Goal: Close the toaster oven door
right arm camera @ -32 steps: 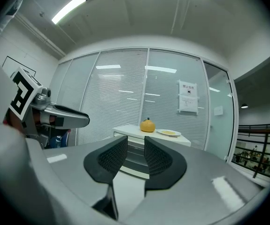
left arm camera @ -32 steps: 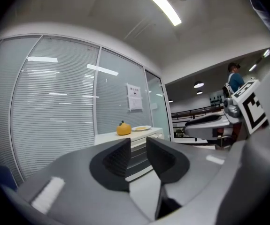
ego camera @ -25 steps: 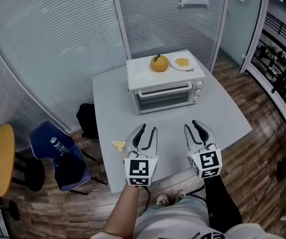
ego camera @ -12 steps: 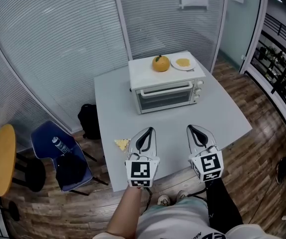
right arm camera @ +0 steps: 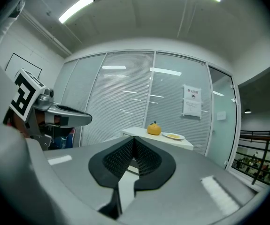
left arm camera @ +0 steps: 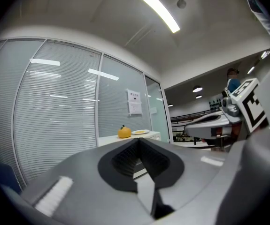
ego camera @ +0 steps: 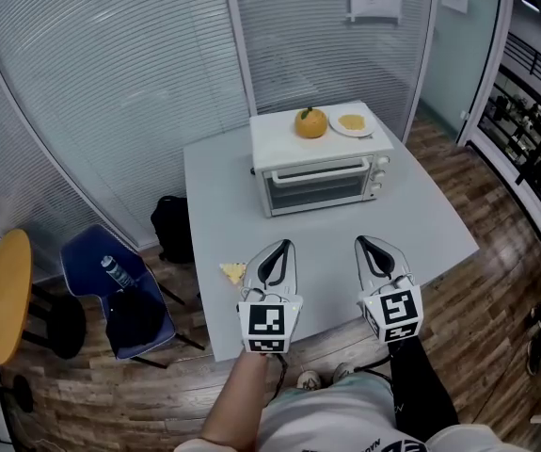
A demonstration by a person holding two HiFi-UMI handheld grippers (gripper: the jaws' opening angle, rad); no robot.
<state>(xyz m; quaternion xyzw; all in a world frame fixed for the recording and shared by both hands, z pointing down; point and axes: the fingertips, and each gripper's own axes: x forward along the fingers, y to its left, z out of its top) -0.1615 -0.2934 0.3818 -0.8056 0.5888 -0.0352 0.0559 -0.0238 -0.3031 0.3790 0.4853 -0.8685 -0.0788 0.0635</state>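
left gripper [left arm camera: 137, 142]: clenched, its pads meeting at the tips with nothing between them; it is held level above the near edge of the table.
right gripper [right arm camera: 134, 140]: also clenched and empty; it is beside the left gripper on its right, with a gap between the two.
toaster oven [ego camera: 322, 172]: stands ahead of both sets of fingertips and well apart from them, on the far part of the table, roughly between the lines the two grippers point along.
oven door [ego camera: 313, 186]: upright and flat against the oven's front, its glass facing the fingertips.
orange [ego camera: 310, 122]: on the oven's top, beyond the door.
plate [ego camera: 352, 123]: just right of the orange on the same top, with something flat and yellow on it.
table [ego camera: 421, 224]: grey, under both grippers and reaching past the fingertips to the oven.
yellow scrap [ego camera: 231, 272]: on the table just left of the left gripper's fingers, not touching them.
blue chair [ego camera: 87, 257]: on the floor well to the left of the left gripper, with a bottle [ego camera: 112, 273] lying on the seat.
black bag [ego camera: 171, 229]: on the floor between the chair and the table.
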